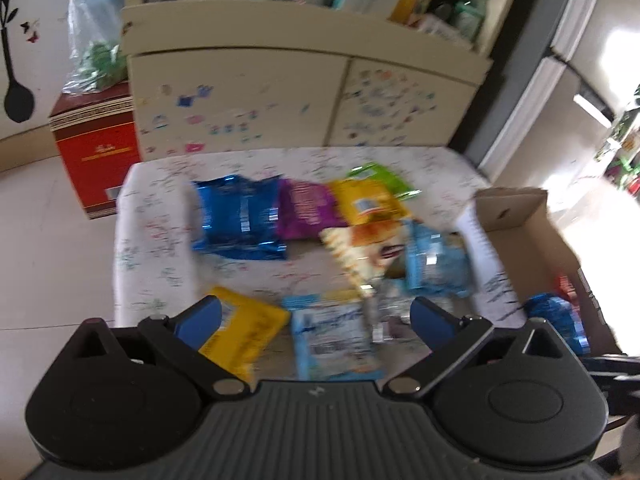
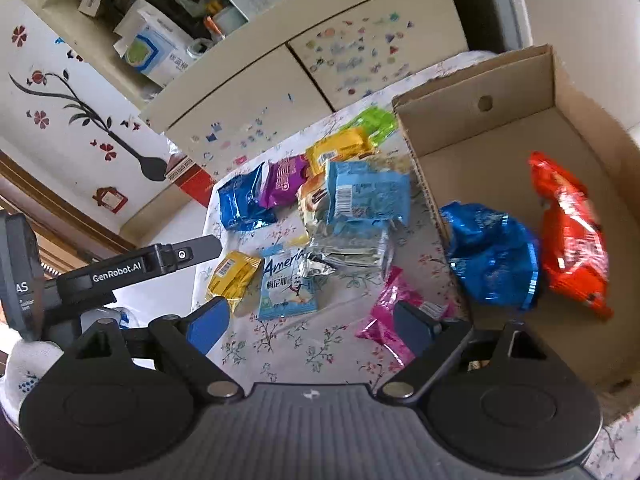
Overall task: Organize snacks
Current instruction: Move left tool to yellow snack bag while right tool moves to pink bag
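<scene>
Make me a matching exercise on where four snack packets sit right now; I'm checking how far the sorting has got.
Things:
1. orange-red packet
2. pink packet
3. green packet
4. small yellow packet

Places:
A. on the table, just in front of the right gripper
B. inside the cardboard box
C. at the table's near left edge
D. at the table's far end, beside the box's far corner

Pairs: 1-B, 2-A, 3-D, 4-C

snacks (image 2: pixel 320 216) on table (image 2: pixel 304 348), box (image 2: pixel 484 76) right

Black left gripper (image 1: pixel 316 316), blue fingertips (image 1: pixel 202 318), silver pivot screws, right gripper (image 2: pixel 312 320) alike
</scene>
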